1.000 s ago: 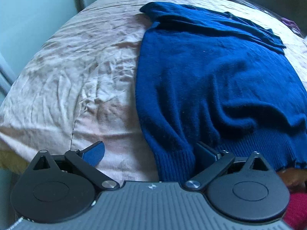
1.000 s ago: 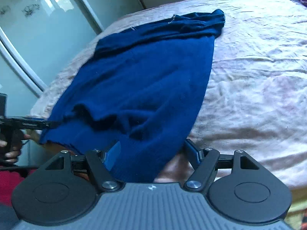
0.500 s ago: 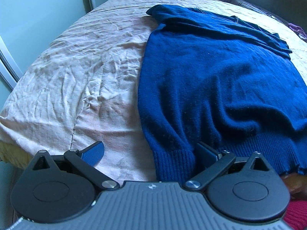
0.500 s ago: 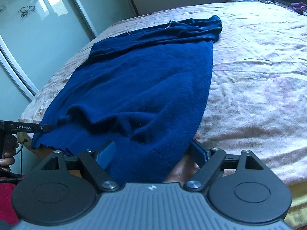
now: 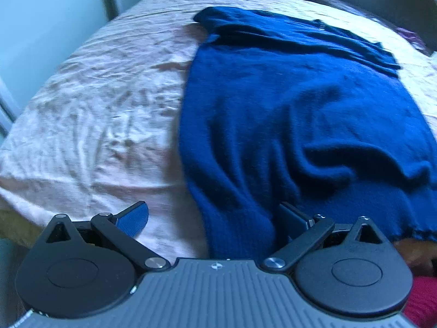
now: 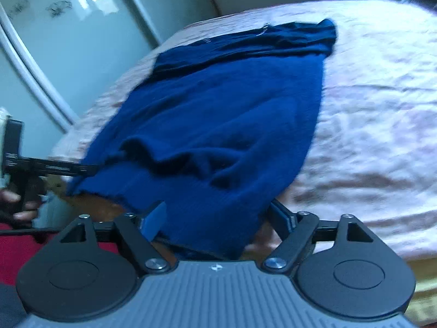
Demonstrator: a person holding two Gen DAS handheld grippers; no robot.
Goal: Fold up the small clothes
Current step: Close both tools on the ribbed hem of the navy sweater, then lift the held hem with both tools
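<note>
- A blue sweater (image 5: 295, 114) lies spread on the bed (image 5: 95, 114), its collar end at the far side and its ribbed hem at the near edge of the bed.
- The left gripper (image 5: 215, 220) sits at the sweater's near left hem corner. Its fingers are spread wide, with the corner lying between them; one finger is over bare sheet beside the sweater, the other over the knit.
- The right gripper (image 6: 215, 220) sits at the sweater's near right hem corner, likewise with fingers spread and cloth between them, not pinched.
- Both grippers frame the hem corners, probably so the hem can be lifted and carried toward the collar for a first fold.
- The sweater bunches into ridges just above the hem; the rest toward the collar looks flat, and the sleeves appear already folded across the collar end.
- Judged from this, the fold has not begun: the corners still need to be clamped.
- Both views are blurred, so finer hem detail is unclear.
</note>
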